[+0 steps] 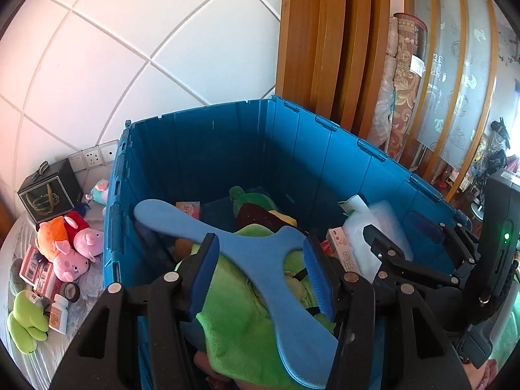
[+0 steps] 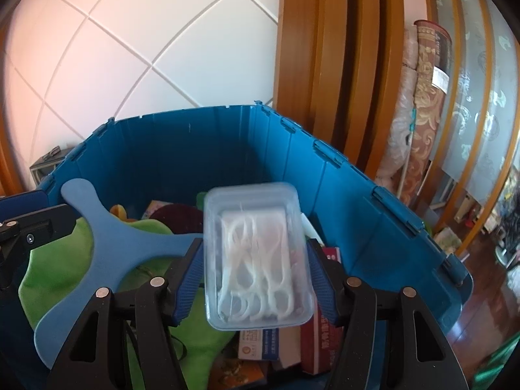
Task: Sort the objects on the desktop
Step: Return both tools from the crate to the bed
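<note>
A big blue plastic crate [image 1: 201,149] [image 2: 357,188] stands in front of both grippers, holding plush toys and small boxes. My left gripper [image 1: 260,253] is over it, its jaws wide apart around a blue three-armed foam boomerang [image 1: 260,260] that lies on a green plush [image 1: 234,318]; whether the pads touch it is unclear. The boomerang also shows in the right wrist view [image 2: 110,237]. My right gripper [image 2: 255,260] is shut on a clear plastic box of white floss picks [image 2: 256,256], held above the crate's contents. The right gripper shows in the left view [image 1: 422,247].
Left of the crate on a pale surface lie pink pig plushes [image 1: 78,250], a green plush [image 1: 26,321], a pill bottle [image 1: 59,313], red boxes [image 1: 35,268] and a black gift box [image 1: 48,195]. Tiled wall behind; wooden door frame [image 1: 325,39] and rolled carpets [image 1: 403,74] at right.
</note>
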Motion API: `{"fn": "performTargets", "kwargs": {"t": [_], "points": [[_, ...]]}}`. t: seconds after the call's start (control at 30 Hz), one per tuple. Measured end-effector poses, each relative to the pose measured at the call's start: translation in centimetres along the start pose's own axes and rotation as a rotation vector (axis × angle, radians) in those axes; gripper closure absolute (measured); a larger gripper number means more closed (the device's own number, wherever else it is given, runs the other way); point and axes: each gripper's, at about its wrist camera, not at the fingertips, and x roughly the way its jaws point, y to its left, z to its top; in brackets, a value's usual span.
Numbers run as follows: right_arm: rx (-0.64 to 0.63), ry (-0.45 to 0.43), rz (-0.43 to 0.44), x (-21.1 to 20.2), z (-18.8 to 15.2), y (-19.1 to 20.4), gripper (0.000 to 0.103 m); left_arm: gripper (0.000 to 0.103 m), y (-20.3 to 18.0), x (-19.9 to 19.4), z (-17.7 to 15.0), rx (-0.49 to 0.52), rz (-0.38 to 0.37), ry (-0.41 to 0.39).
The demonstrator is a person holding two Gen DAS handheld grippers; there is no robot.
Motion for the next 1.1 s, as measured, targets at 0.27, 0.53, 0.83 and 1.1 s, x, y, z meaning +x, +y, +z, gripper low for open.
{"fn": "performTargets", "kwargs": {"t": [0.27,0.53,0.83,1.1], "points": [[0.007,-0.032,-0.045,-0.7,0.0,0.2,0.012,0.05,1.3,-2.2,-0.2,-0.015,-0.033,-0.039],[-0.026,0.001,-0.086,-1.0,-0.3,1.5,0.0,0.05,5.3,-7.4,-1.2,-0.023,-0.035,-0.218],[-0.039,-0.047,-0.073,-6.0,-0.3,7.1,0.0,0.05,14.2,-9.7,-2.8,-0.118,-0.03,-0.241],[-0.052,-0.126,0.027,-11.1,1.4,14.8,0.0,0.05,22.2,-10.5,-5.2,-0.156,0.068,-0.207]]}}
